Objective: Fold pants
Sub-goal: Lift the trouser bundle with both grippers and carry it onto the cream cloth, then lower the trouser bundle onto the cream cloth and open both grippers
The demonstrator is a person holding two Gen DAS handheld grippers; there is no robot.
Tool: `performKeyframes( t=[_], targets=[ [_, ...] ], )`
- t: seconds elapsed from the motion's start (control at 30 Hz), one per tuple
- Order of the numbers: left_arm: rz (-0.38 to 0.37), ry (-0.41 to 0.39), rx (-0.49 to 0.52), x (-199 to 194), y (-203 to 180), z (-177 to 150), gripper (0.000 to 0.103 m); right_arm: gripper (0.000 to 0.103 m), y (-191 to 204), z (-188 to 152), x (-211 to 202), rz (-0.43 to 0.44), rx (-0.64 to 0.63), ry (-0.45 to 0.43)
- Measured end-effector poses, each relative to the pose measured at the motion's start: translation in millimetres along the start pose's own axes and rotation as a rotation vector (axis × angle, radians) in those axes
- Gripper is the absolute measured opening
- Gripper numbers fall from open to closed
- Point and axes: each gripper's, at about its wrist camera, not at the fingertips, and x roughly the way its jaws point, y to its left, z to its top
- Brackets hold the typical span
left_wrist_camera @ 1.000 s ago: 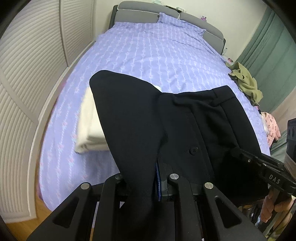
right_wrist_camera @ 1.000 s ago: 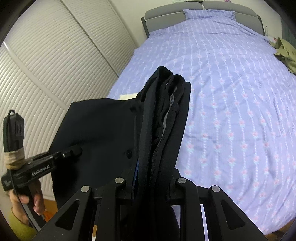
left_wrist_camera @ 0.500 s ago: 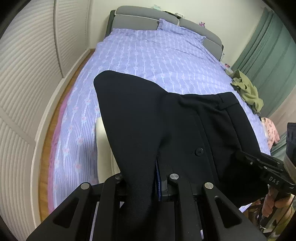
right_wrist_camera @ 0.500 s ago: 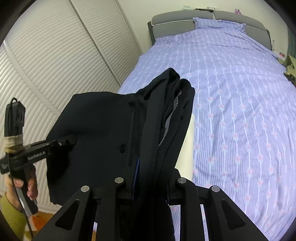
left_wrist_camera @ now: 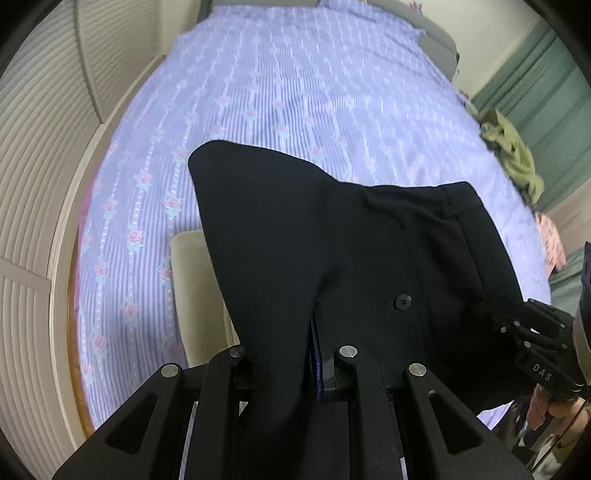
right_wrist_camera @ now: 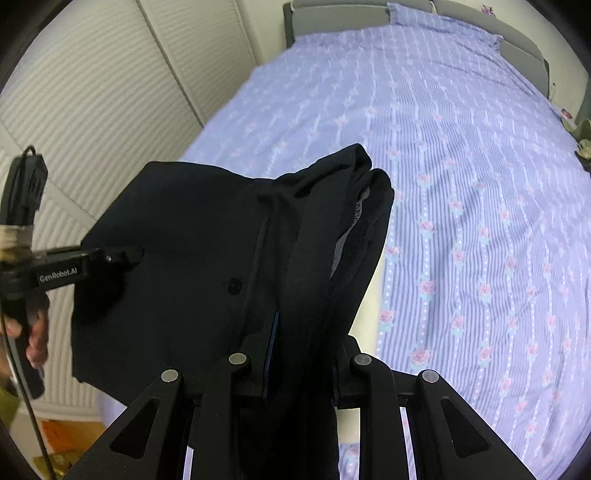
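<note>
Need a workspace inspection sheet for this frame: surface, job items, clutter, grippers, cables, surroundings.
Surface: bed with lilac floral sheet, mostly bare.
Job's things: black pants held up above the bed between both grippers, button side showing.
Clutter: cream folded item under the pants; olive garment and pink cloth at the bed's far edge.
Grippers: left gripper shut on the pants; right gripper shut on bunched waistband.
Cables: black cord hanging by the left hand.
Surroundings: louvred wardrobe doors, grey headboard, green curtain.

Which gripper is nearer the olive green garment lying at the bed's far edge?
Right. The right gripper holds the black pants on the side toward the olive garment; the left gripper grips their opposite end, by the closet doors.
</note>
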Motion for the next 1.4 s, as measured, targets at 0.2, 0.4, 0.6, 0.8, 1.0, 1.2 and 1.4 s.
performKeyframes(
  t=[0.2, 0.4, 0.6, 0.8, 1.0, 1.2, 1.4],
  targets=[
    [0.002, 0.067, -0.083, 26, 18, -12, 0.019, 0.023, -13, -8, 32, -0.014, 0.048, 0.071],
    [0.088, 0.083, -0.082, 27, 19, -26, 0.041, 0.034, -20, -14, 41, -0.02, 0.057, 0.109],
    [0.301, 0.05, -0.072, 1, 19, -43, 0.048, 0.06, -39, -25, 24, -0.173, 0.101, 0.124],
    [0.294, -0.078, -0.036, -61, -32, -80, 0.066, 0.073, -34, -43, -48, -0.17, 0.061, -0.011],
    [0.287, -0.219, -0.03, -128, -93, -114, 0.079, 0.085, -38, -79, -141, -0.152, 0.042, -0.15],
    [0.296, -0.348, 0.061, -188, -170, -146, 0.091, 0.086, -45, -111, -216, -0.157, 0.043, -0.248],
    [0.287, -0.45, 0.086, -235, -251, -185, 0.101, 0.094, -70, -151, -290, -0.178, 0.045, -0.353]
  ],
)
